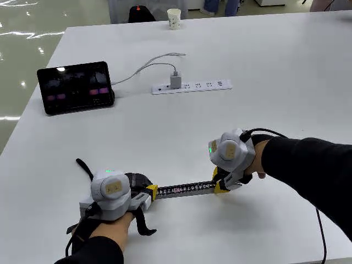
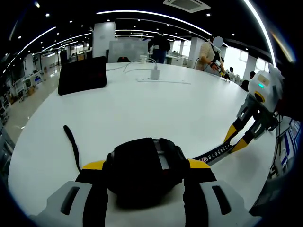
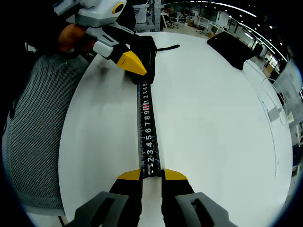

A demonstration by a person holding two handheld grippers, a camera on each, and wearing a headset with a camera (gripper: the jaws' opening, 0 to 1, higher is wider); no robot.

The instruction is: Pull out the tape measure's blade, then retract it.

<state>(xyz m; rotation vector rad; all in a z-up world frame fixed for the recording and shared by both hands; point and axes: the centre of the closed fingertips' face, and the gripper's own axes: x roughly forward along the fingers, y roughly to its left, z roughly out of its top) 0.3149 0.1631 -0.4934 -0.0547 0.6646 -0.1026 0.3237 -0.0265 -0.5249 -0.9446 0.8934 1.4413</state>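
Tape measure case sits clamped in the left gripper at 7 o'clock on the white table; the right gripper pinches the tip of the blade at 5 o'clock. Pull-out looks partway; next, draw straight toward 3 o'clock over its bare surface, minding its near edge at 6 o'clock.

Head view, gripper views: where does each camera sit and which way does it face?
Head view: on the head, facing down at the table; left gripper, right gripper, sleeves show.
Left gripper view: on that gripper, facing over its jaws and the case.
Right gripper view: on that gripper, facing along the blade; its jaws show.
Both gripper views share the blade.
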